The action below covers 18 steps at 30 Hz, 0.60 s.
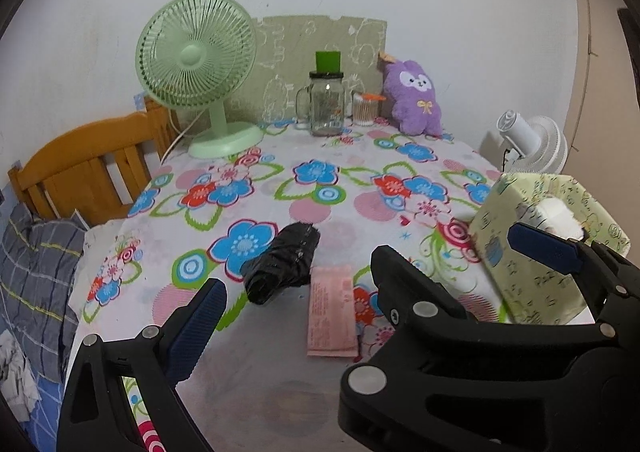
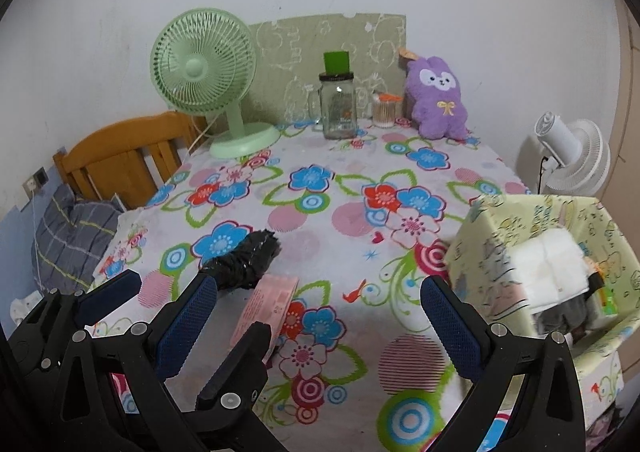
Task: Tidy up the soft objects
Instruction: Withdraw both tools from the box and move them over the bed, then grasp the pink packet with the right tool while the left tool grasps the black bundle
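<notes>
Bench, floral cloth: black bundle at centre, pink packet touching at its 4 o'clock, patterned box at 3 o'clock — left tongs and right tongs both apart, empty.

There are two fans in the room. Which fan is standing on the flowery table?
The green fan stands on the flowery table, at its far left corner by the wall. The white fan is off the table, beyond its right edge.

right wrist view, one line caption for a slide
Open right gripper above floral tablecloth, pink packet and black bundle ahead.
</notes>
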Tool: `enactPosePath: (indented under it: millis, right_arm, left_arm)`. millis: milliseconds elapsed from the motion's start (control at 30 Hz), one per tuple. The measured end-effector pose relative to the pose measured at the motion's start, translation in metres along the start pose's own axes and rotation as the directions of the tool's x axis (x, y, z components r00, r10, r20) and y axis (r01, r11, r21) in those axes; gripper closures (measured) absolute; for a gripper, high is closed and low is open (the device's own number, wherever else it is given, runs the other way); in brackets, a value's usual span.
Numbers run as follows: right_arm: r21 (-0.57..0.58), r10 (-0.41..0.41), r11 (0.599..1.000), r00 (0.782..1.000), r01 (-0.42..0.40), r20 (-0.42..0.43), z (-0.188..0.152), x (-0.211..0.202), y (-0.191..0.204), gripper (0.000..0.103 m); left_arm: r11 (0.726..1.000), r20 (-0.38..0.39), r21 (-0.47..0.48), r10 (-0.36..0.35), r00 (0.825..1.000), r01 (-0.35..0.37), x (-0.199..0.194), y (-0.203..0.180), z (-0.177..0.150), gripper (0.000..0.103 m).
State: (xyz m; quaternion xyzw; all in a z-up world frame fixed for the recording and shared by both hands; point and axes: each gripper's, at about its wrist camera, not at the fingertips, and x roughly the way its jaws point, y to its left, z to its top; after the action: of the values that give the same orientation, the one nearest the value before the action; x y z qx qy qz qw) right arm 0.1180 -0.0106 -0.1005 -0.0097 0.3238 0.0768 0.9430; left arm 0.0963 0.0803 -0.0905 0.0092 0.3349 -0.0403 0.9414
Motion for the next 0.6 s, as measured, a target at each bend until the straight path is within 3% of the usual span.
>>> enactPosePath:
  millis: [367, 600]
  right_arm:
    - [0.008, 0.028, 1.0, 0.995, -0.028, -0.092, -0.011, 0.04, 0.014, 0.001]
    - [-0.002, 0.037, 0.999, 0.989, -0.038, -0.145, -0.017, 0.061, 0.024, 0.007]
  left_arm:
    - [0.999, -0.052, -0.003, 0.043, 0.998, -0.043, 0.024, 0.02, -0.012, 0.008]
    - [0.996, -0.101, -0.001, 0.089, 0.991, -0.089, 0.04, 0.034, -0.019, 0.016]
